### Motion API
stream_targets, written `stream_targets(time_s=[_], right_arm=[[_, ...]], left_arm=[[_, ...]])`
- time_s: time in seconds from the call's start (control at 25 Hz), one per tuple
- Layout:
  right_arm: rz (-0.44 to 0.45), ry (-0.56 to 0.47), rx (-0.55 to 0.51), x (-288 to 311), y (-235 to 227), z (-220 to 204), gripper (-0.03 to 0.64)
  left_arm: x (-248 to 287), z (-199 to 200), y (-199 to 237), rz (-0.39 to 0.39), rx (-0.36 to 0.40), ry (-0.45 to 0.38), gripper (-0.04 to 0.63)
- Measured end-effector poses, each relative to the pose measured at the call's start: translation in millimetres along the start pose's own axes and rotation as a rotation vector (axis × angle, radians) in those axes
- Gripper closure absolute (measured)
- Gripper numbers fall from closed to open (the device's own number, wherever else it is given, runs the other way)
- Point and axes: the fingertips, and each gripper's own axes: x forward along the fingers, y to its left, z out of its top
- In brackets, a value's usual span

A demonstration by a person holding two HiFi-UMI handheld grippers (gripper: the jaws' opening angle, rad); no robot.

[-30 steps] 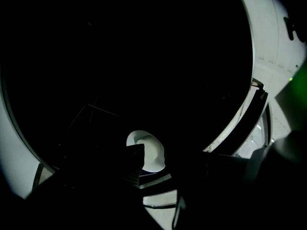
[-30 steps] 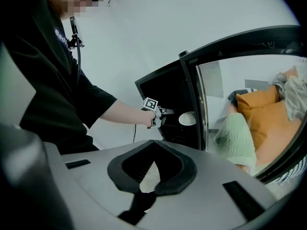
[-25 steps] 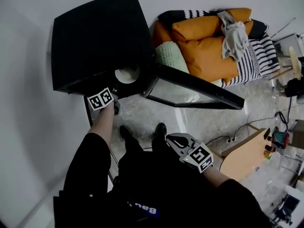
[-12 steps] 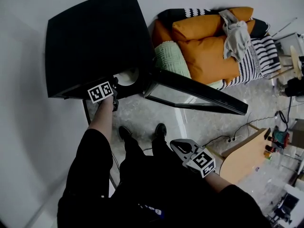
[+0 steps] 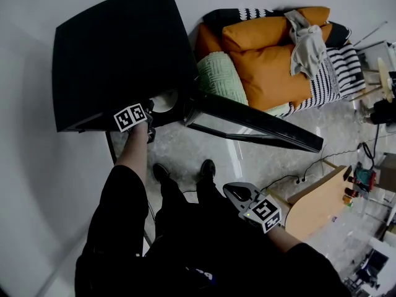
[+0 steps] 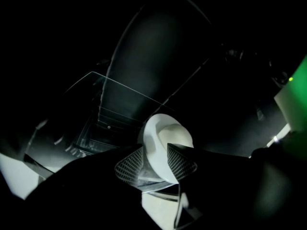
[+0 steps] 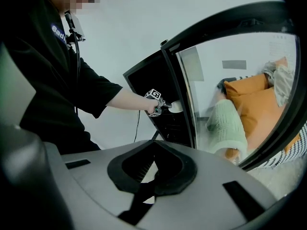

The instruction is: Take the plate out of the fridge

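Observation:
The black fridge [image 5: 117, 48] stands with its glass door [image 5: 253, 125] swung wide to the right. A white plate [image 5: 164, 101] sits just inside the opening, on a glass shelf [image 6: 110, 109]. My left gripper [image 5: 151, 106] reaches into the fridge. In the left gripper view the plate [image 6: 160, 138] stands edge-on between the two mesh pads of the left gripper [image 6: 156, 164]. Its jaws have just been opening and stand wide, open around the rim. My right gripper [image 5: 238, 193] hangs low by my right leg, away from the fridge, shut with nothing in it. From the right gripper view, the left gripper [image 7: 156, 103] meets the plate [image 7: 175, 107].
Orange cushions [image 5: 272, 54], a green pillow [image 5: 219, 79] and striped fabric lie right of the fridge behind the door. A wooden tabletop [image 5: 315, 206] and a cable with a socket strip [image 5: 303, 179] sit at the right. My shoes [image 5: 162, 171] are on the marble floor.
My left gripper has sunk a little and pushed in at the fridge opening, around the plate. The right gripper has drifted slightly down and right. The plate stays in place.

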Motion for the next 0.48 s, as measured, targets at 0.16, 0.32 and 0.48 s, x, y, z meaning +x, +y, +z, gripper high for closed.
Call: stream_targets(time_s=[0.16, 0.32, 0.48], right_arm=[[0.001, 0.009, 0.004, 1, -4, -7, 0.609], [0.004, 0.027, 0.011, -1, -5, -10, 0.609], [0.006, 0.032, 0.017, -1, -9, -13, 0.609]], left_arm=[[3, 5, -1, -0.039, -0.077, -0.049, 0.440], [2, 10, 2, -0.086, -0.180, -0.077, 0.443], [3, 12, 0, -0.131, -0.243, -0.073, 0.443]])
